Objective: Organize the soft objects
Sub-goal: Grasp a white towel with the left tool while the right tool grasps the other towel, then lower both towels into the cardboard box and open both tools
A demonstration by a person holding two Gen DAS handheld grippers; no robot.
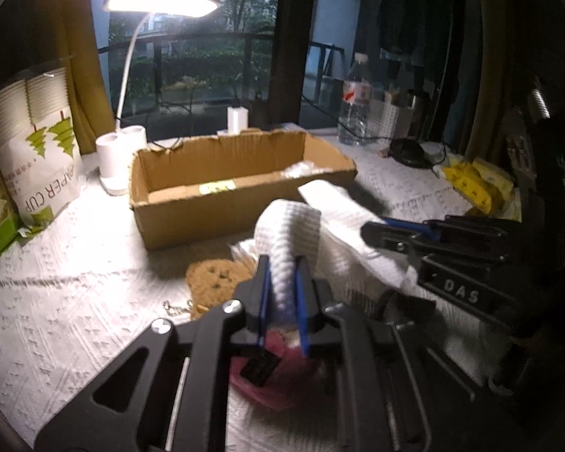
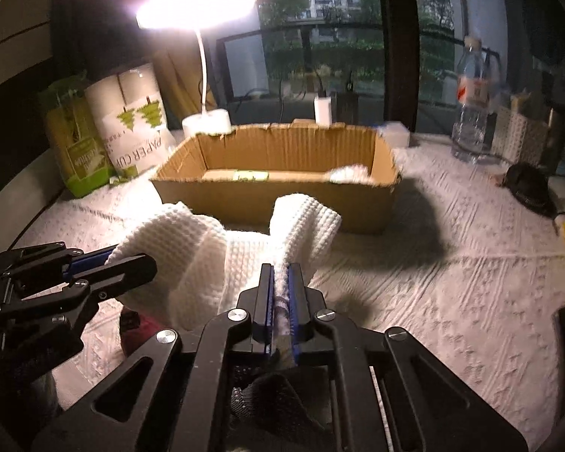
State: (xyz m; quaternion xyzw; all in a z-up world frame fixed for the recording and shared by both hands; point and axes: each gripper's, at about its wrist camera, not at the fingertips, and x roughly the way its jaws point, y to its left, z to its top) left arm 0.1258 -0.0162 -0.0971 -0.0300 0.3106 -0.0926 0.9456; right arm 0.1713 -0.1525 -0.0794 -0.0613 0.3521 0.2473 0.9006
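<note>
A white waffle-weave towel (image 1: 342, 233) hangs between my two grippers above the table, just in front of an open cardboard box (image 1: 192, 207). My left gripper (image 1: 282, 267) is shut on one end of the towel. My right gripper (image 2: 280, 271) is shut on the other end (image 2: 301, 218). The left gripper also shows at the left of the right wrist view (image 2: 128, 260), the right gripper at the right of the left wrist view (image 1: 380, 233). The box (image 2: 267, 203) holds a small white item (image 2: 348, 173) at its right end. A brown bear-shaped soft toy (image 1: 211, 282) and a dark red soft item (image 1: 278, 384) lie below the left gripper.
A lit desk lamp (image 1: 120, 158) stands behind the box. Paper cup packs (image 1: 34, 150) stand at the far left. A water bottle (image 2: 471, 113), a white basket (image 2: 519, 139) and a black object (image 2: 527, 184) are at the back right. A yellow packet (image 1: 474, 184) lies at the right.
</note>
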